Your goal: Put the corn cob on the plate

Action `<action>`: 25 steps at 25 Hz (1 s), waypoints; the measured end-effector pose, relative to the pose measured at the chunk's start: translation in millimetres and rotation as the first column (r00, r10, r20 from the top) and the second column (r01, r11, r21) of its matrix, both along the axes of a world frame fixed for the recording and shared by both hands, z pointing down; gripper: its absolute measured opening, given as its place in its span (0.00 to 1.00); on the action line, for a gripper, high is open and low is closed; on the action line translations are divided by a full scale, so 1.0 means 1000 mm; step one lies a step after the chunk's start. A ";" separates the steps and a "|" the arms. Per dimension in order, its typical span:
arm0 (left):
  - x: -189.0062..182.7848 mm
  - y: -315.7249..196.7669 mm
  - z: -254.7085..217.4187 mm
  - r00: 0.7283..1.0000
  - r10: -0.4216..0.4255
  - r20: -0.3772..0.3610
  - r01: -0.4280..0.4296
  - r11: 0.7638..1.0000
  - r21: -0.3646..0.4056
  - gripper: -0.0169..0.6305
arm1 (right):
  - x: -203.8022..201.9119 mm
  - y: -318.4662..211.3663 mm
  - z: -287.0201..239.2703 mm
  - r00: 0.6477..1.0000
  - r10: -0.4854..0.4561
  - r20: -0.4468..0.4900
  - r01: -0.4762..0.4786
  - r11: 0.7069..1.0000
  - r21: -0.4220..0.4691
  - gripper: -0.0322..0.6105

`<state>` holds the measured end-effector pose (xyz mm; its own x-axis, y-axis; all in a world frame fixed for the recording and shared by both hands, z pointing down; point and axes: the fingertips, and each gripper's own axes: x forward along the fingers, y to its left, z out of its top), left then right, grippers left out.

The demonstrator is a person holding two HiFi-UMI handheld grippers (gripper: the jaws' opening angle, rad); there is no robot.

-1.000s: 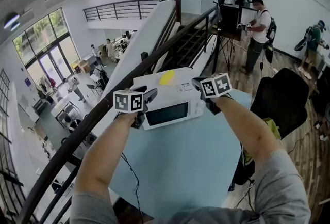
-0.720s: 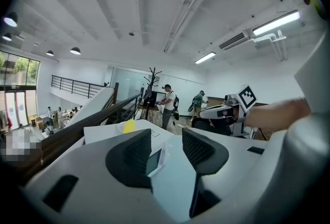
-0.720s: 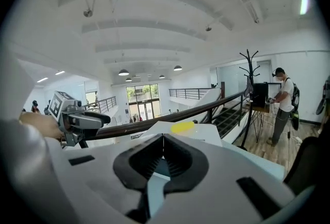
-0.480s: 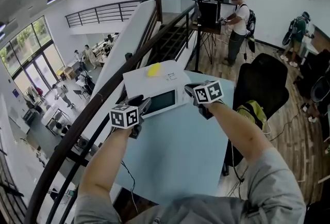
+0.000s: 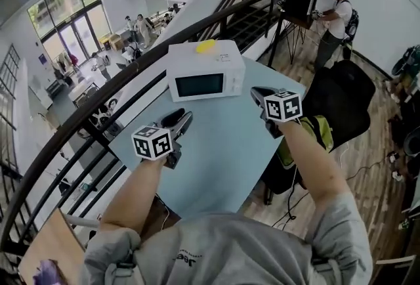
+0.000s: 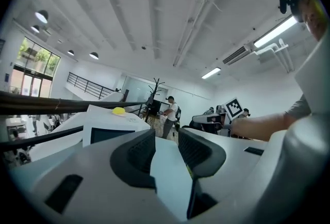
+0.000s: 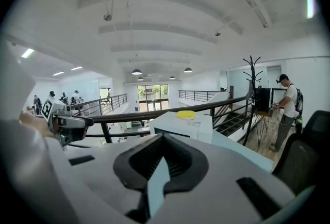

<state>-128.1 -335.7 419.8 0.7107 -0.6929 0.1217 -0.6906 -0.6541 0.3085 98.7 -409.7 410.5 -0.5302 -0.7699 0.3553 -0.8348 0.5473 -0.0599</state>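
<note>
The white microwave [image 5: 205,77] stands at the far edge of the light blue table [image 5: 223,165], its dark door window facing the person. A flat yellow plate [image 5: 206,46] lies on its top, near the back. The 2 grippers hang above the table, well short of the microwave. The left gripper [image 5: 184,118] has just been closing its jaws, yet a clear gap remains between them and nothing is in it. The right gripper [image 5: 257,91] has its jaw tips brought together, empty, pointing toward the microwave's right end
</note>
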 end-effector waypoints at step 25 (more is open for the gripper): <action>-0.020 0.185 0.029 0.998 0.003 0.063 -0.006 0.998 0.058 0.26 | -0.043 0.228 0.069 0.981 -0.183 0.058 0.182 0.983 0.013 0.08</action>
<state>-148.3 -150.6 449.0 0.7060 -0.6969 0.1259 -0.7045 -0.6729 0.2257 56.1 -181.3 479.0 -0.6816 -0.6610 0.3137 -0.7162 0.6906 -0.1009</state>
